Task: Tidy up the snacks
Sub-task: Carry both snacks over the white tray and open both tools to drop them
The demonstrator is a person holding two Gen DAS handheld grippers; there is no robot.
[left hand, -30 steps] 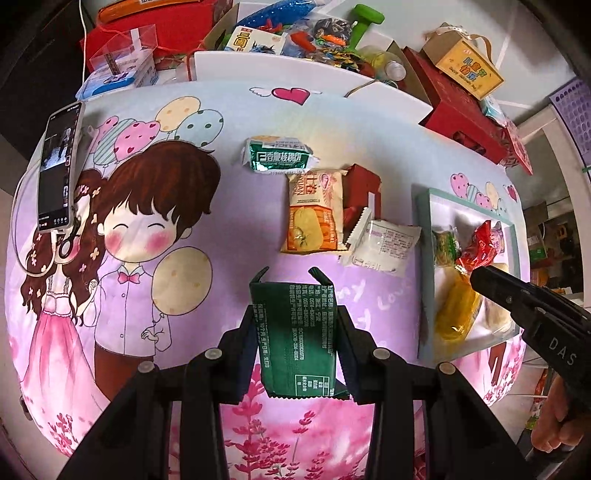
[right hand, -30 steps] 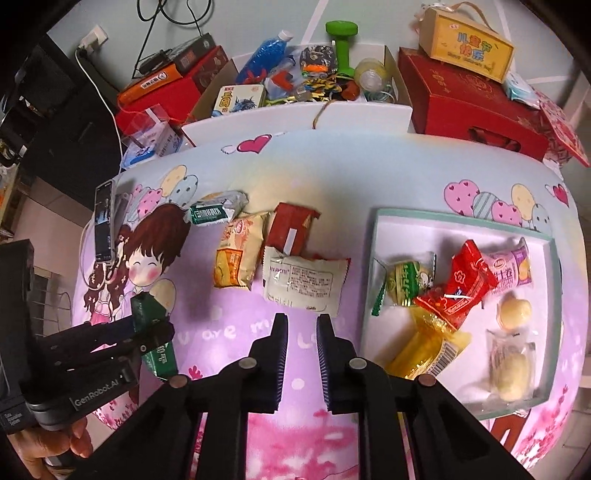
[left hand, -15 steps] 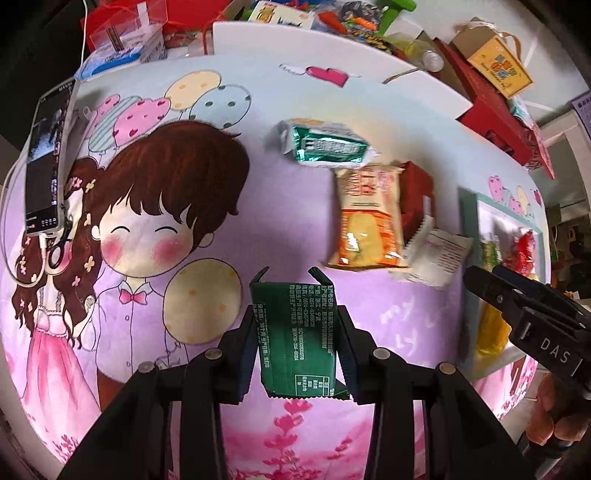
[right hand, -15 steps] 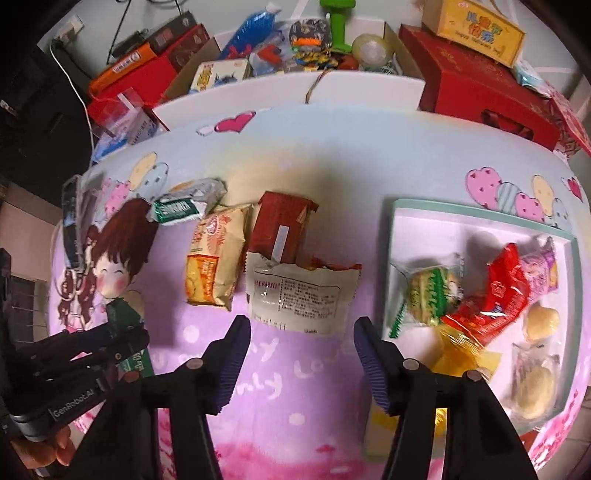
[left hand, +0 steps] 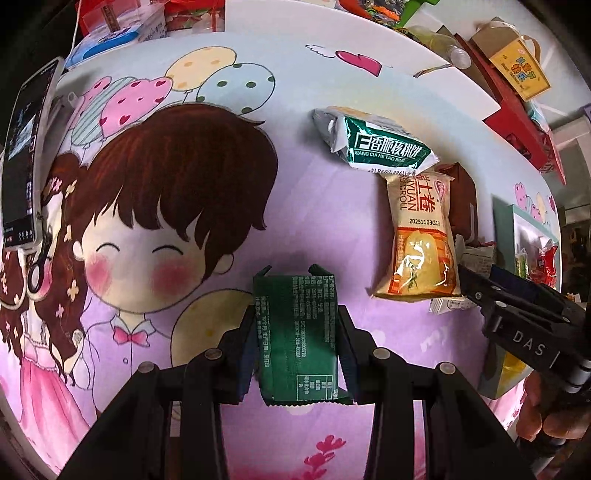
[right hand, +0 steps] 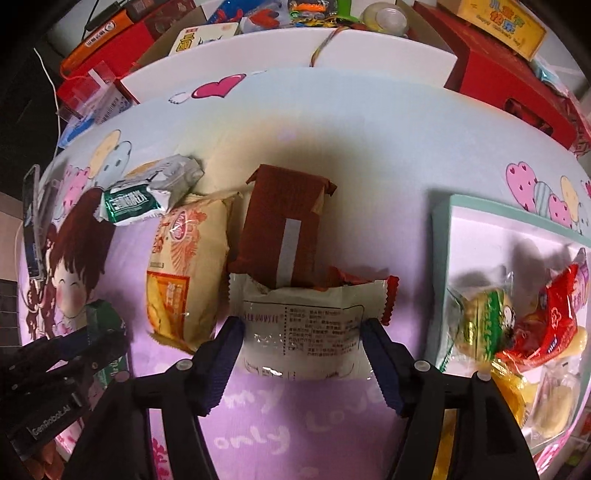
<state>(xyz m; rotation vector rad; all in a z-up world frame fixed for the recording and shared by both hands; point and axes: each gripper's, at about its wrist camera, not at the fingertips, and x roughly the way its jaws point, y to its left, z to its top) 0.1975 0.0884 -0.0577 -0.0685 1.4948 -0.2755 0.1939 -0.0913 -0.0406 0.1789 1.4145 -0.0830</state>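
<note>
My left gripper point(left hand: 295, 332) is shut on a dark green snack packet point(left hand: 297, 332), held above the cartoon tablecloth. My right gripper point(right hand: 301, 334) is open, its fingers on either side of a white-backed snack packet point(right hand: 303, 332) lying on the cloth. Beside that packet lie a brown packet point(right hand: 284, 229), an orange egg-roll packet point(right hand: 181, 273) and a green-and-white walnut-cake packet point(right hand: 136, 201). The tray point(right hand: 443, 258) at the right holds several snacks, among them a red packet point(right hand: 550, 321). The left gripper with its packet shows at the left in the right wrist view point(right hand: 107, 332).
A phone point(left hand: 26, 162) lies at the table's left edge. Red boxes point(right hand: 506, 81), a yellow box point(right hand: 498, 22) and a white box edge point(right hand: 369, 55) with clutter stand behind the table. The right gripper's body point(left hand: 524, 325) shows at the right in the left wrist view.
My right gripper opened wide and moved forward and down around the white-backed packet. My left gripper, still holding the green packet, moved lower and leftward over the cloth.
</note>
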